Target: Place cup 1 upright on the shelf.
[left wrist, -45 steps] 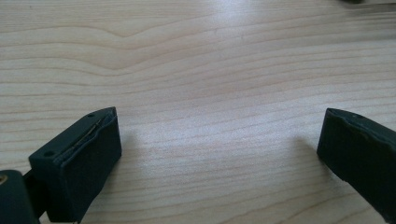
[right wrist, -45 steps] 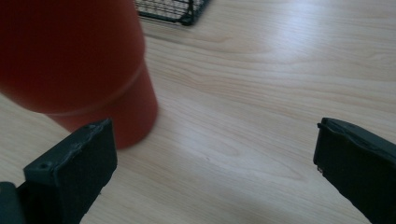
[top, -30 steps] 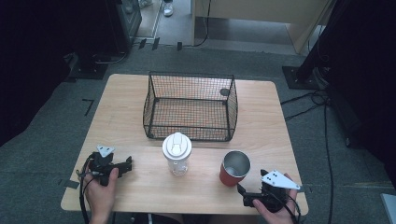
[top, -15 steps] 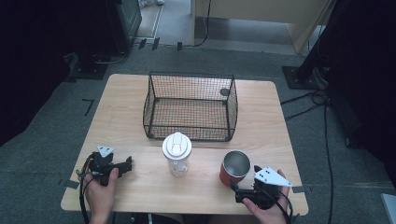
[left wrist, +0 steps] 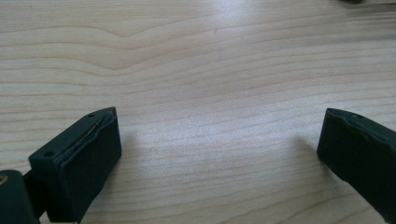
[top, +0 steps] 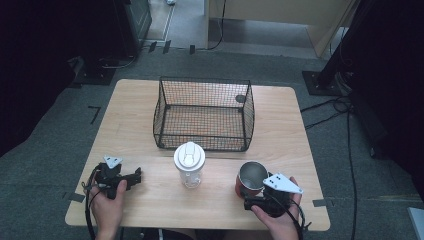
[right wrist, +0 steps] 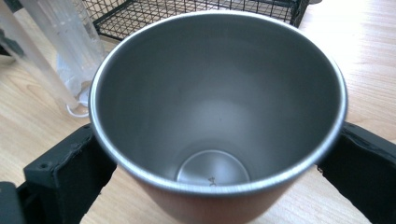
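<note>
Two black jaws of the right tongs [right wrist: 219, 177] stand either side of the steel tumbler [right wrist: 217, 112], a red-walled cup with an open mouth, and they look pressed to its wall just below the rim, so I judge it grasped, though the contact itself is partly hidden by the rim. The tumbler [top: 251, 177] stands upright on the table [top: 150, 200], in front of the wire basket's [top: 205, 112] right corner and well to the right of the clear lidded bottle [top: 189, 164]. Its wall is smooth, round and tapered, so a light squeeze could let it slide down or twist between the jaws once lifted. A hold this near the rim may also let the base swing. If it is meant for the basket, the near wire wall is the next hazard: a low lift would knock the base against it. A wide sweep leftward could tip the bottle. The left tongs [top: 120, 177] rest released on bare wood to the bottle's left, jaws spread wide with nothing between them.
</note>
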Available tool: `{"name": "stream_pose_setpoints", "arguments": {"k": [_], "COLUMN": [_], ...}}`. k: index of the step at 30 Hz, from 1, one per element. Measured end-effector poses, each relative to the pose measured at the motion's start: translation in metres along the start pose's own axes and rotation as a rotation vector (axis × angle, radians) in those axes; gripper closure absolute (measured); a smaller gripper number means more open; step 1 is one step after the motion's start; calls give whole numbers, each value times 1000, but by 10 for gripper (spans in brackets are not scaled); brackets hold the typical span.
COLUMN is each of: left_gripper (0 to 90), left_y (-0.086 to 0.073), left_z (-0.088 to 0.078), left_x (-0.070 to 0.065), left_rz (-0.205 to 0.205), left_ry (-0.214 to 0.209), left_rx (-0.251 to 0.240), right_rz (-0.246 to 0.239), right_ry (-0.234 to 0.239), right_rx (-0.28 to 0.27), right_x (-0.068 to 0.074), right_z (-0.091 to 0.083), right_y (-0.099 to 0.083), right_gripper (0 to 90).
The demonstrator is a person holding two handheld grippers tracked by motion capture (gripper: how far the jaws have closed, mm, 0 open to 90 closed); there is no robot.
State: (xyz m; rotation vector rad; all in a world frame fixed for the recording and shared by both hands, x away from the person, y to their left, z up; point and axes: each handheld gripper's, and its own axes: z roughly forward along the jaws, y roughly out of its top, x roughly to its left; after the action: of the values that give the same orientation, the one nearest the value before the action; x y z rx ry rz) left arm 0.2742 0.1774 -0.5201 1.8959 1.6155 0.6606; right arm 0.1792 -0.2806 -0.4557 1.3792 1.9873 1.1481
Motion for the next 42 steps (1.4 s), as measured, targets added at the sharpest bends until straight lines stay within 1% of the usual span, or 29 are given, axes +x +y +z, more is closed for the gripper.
{"name": "stream_pose_setpoints", "arguments": {"k": [6, 8, 15, 23, 24, 28, 31, 37, 42], "left_gripper": [4, 4, 4, 4, 4, 4, 4, 4, 4], "left_y": [0, 0, 0, 0, 0, 0, 0, 0, 0], "left_z": [0, 0, 0, 0, 0, 0, 0, 0, 0], "left_x": [0, 0, 0, 0, 0, 0, 0, 0, 0], "left_rz": [0, 0, -1, 0, 0, 0, 0, 0, 0], "left_ry": [0, 0, 0, 0, 0, 0, 0, 0, 0], "left_rx": [0, 0, -1, 0, 0, 0, 0, 0, 0], "right_rz": [-5, -1, 0, 5, 0, 0, 7, -2, -6], "right_ry": [-4, -9, -48, -68, -71, -75, -89, -99, -102], "right_rx": [-4, -7, -19, -20, -22, -24, -23, -20, -44], "right_x": [4, 5, 9, 10, 10, 11, 12, 14, 17], "right_z": [5, 8, 11, 14, 14, 15, 17, 18, 16], "right_y": [3, 4, 5, 6, 6, 6, 8, 10, 14], "right_gripper": [0, 14, 38, 63, 67, 70, 71, 72, 73]}}
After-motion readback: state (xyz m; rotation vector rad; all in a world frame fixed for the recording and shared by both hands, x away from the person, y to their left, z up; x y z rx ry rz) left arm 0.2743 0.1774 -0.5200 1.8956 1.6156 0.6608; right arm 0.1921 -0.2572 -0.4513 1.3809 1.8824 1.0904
